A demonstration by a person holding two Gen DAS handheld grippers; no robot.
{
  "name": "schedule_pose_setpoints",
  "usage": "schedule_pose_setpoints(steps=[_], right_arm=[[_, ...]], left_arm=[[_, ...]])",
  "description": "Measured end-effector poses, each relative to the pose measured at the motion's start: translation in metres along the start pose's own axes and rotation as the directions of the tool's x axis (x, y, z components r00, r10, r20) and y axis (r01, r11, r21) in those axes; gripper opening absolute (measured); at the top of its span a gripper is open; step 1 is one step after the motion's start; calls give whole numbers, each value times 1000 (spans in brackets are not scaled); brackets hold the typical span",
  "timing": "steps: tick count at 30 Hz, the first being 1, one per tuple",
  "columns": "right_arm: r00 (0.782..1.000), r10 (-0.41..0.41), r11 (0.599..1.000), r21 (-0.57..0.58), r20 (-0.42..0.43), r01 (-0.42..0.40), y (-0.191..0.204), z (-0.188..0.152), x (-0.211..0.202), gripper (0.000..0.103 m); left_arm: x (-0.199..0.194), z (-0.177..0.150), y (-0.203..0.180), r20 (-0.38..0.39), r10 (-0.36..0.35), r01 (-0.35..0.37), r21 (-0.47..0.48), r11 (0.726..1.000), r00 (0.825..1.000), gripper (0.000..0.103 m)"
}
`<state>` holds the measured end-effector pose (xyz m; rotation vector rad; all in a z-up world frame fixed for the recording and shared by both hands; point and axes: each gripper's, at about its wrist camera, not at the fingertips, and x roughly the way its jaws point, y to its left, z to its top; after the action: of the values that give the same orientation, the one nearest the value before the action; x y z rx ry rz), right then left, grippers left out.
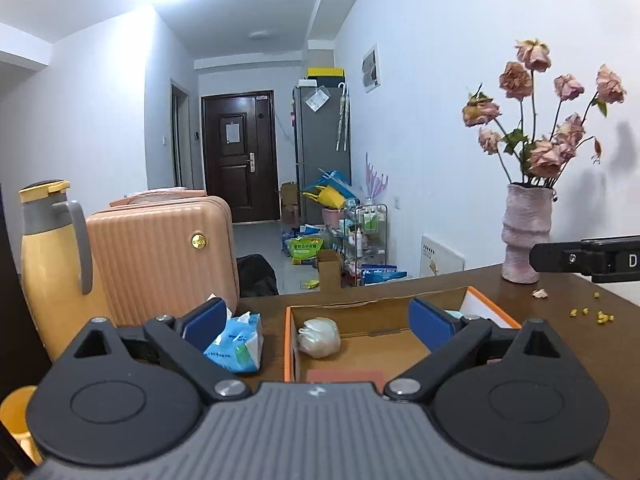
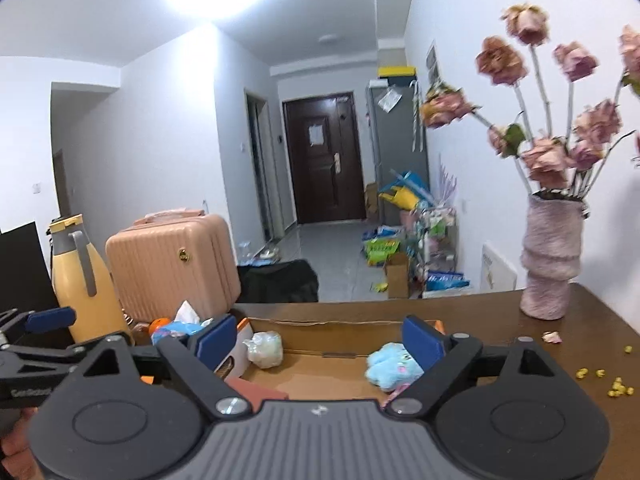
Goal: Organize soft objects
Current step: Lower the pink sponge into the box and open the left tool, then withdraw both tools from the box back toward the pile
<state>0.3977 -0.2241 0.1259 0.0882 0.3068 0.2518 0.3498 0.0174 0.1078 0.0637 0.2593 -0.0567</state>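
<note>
At the left of the left-wrist frame, just right of the glossy yellow thermos (image 1: 52,264) and the ribbed pink suitcase (image 1: 160,256), your crinkly blue tissue pack (image 1: 236,340) lies outside the cardboard box (image 1: 294,344) — right beside your left gripper (image 1: 316,320), whose jaws stand wide apart and empty. Judging by that, the left hand is nearer; the pack's long axis I cannot tell. Inside the box, a knotted white plastic-bag bundle (image 2: 264,349) sits toward its left end and the fluffy blue plush toy (image 2: 394,368) toward the right, partly behind a pad of your right gripper (image 2: 320,344), also spread and holding nothing.
</note>
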Motion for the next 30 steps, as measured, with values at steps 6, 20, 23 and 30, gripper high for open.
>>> schedule_pose_setpoints(steps=[6, 20, 23, 30], right_arm=[[994, -52, 997, -44, 92, 57, 6, -13, -31, 93], [992, -38, 986, -159, 118, 56, 32, -74, -97, 94], [989, -37, 987, -150, 144, 59, 35, -89, -117, 94], [988, -39, 990, -126, 149, 58, 34, -138, -153, 94]], left_arm=[[-27, -8, -2, 25, 23, -22, -34, 999, 999, 101], [-108, -42, -3, 92, 40, -36, -45, 998, 995, 103], [-126, -57, -3, 106, 24, -20, -46, 999, 994, 103], [-151, -113, 1, 56, -10, 12, -34, 999, 998, 103]])
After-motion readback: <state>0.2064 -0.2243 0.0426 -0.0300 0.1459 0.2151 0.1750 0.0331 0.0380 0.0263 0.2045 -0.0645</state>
